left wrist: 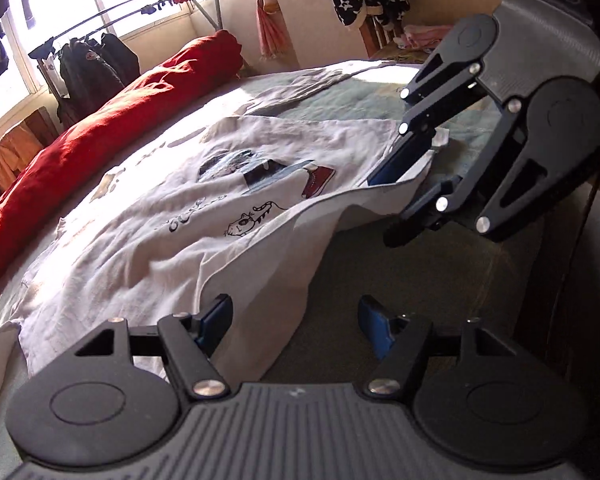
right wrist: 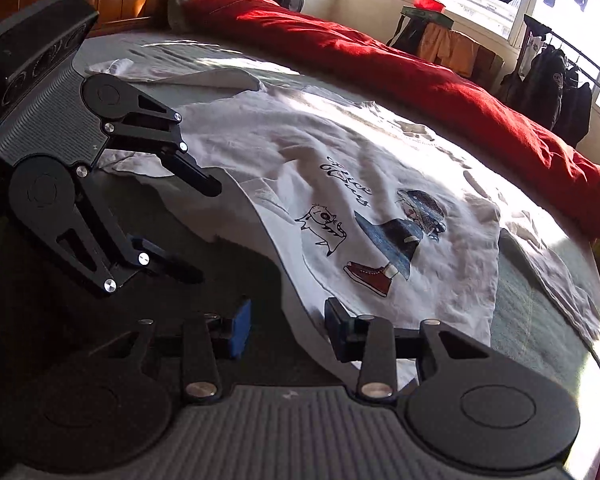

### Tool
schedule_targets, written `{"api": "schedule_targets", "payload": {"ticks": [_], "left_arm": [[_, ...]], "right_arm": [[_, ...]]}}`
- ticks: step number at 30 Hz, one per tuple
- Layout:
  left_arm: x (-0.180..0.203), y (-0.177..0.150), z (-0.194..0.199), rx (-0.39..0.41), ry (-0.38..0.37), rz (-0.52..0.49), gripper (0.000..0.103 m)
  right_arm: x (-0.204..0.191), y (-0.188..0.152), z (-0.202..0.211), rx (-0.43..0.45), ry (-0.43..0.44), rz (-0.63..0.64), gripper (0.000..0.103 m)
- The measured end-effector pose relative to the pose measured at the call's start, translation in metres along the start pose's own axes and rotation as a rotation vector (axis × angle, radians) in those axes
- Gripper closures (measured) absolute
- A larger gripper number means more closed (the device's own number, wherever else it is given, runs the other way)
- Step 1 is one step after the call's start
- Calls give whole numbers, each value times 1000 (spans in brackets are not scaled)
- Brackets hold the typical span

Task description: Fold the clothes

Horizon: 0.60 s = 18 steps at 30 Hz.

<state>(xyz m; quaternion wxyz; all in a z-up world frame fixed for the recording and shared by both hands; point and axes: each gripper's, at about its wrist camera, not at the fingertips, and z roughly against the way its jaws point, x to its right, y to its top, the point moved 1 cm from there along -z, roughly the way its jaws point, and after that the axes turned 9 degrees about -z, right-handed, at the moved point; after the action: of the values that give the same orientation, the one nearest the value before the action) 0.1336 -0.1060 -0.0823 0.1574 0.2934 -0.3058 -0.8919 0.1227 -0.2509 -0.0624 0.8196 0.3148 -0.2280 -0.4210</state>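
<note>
Left hand-held gripper (left wrist: 296, 326), jaws apart, and right hand-held gripper (right wrist: 287, 330), jaws apart, both empty at the near hem of the white printed T-shirt (right wrist: 380, 208). T-shirt lies spread on the bed (right wrist: 540, 320), red duvet (right wrist: 420, 80) beyond; best pinch the hem corners evenly before folding.

A T-shirt (right wrist: 380, 208) lies spread on the bed (right wrist: 540, 320), its near edge hanging over the bed's side. Behind it, along the bed's far side, lies a rolled duvet (right wrist: 420, 68). Beyond the duvet a clothes rack (left wrist: 100, 40) stands by the window. The left gripper (left wrist: 296, 320) and right gripper (right wrist: 288, 328) sit at the shirt's near edge, side by side.
</note>
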Motion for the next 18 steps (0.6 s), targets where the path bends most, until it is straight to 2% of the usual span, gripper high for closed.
{"api": "schedule_targets", "payload": {"ticks": [2, 4, 8, 10, 13, 16, 18], "left_arm": [[11, 5, 7, 35, 7, -72, 34], [15, 9, 3, 10, -6, -90, 33], [3, 11, -20, -38, -14, -17, 33], [-1, 14, -18, -30, 12, -16, 34], [-1, 15, -15, -32, 52, -48, 34], [1, 12, -12, -52, 71, -78, 34], [2, 10, -13, -63, 62, -76, 37]], "right_arm": [[-8, 0, -5, 10, -24, 35, 63], [-13, 3, 3, 44, -25, 57, 63], [-13, 3, 28, 98, -41, 67, 63], [-10, 1, 38, 91, 19, 57, 63], [-7, -7, 29, 16, 128, 30, 63], [-9, -12, 6, -18, -2, 44, 63], [-7, -12, 4, -9, -9, 30, 63]]}}
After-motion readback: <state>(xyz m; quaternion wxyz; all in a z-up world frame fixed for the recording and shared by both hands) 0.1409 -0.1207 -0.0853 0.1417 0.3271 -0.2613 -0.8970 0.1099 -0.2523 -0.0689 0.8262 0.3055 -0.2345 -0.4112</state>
